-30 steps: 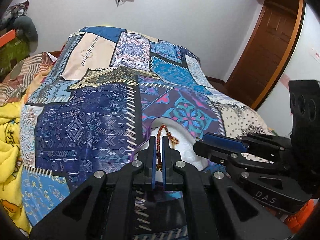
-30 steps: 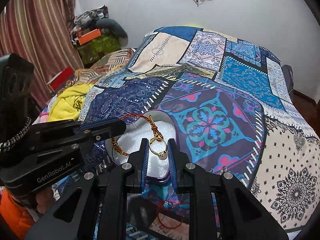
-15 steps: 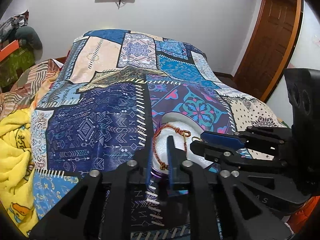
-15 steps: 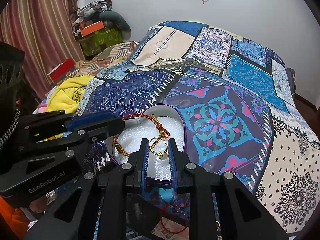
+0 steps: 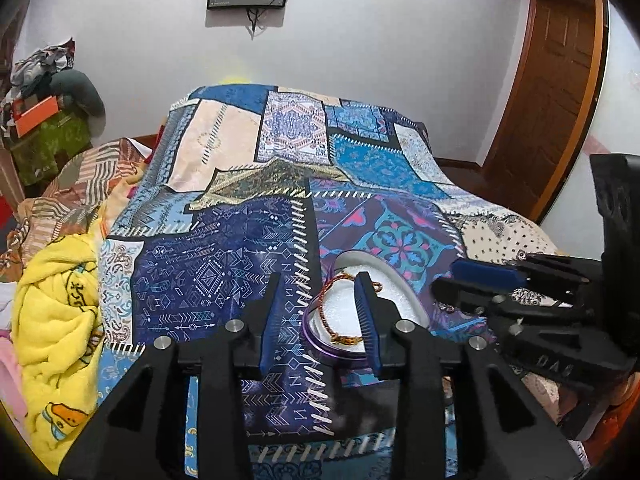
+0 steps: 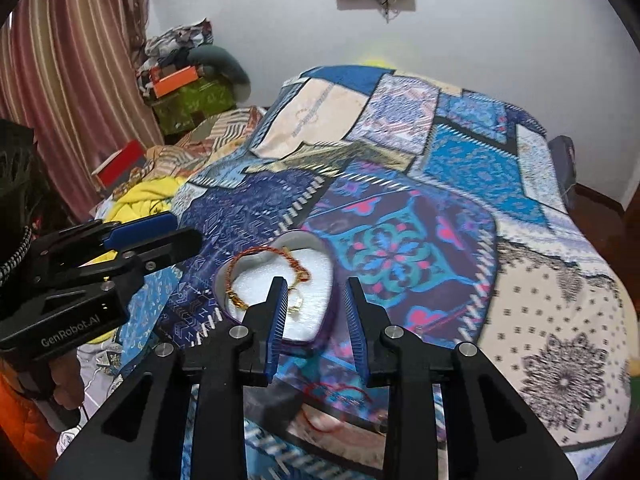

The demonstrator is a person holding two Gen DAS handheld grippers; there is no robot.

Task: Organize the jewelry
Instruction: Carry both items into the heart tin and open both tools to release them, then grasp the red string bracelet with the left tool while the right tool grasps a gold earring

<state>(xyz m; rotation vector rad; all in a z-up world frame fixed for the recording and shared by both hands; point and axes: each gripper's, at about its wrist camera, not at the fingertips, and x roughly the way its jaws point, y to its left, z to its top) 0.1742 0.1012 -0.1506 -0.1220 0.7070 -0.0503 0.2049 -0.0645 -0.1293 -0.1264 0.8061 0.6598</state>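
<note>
**Two grippers hover, both spread wide**

Both tools hang over the patchwork bedspread (image 6: 420, 240) with nothing in them. The left gripper (image 5: 320, 312) has its fingers parted, and so does the right gripper (image 6: 314, 316). Between them sits the heart-shaped box (image 6: 320, 280), white inside, purple-rimmed. The red-and-gold bracelet (image 6: 256, 264) lies in it, with small gold rings (image 6: 297, 305) just beside it on the padding.
</note>
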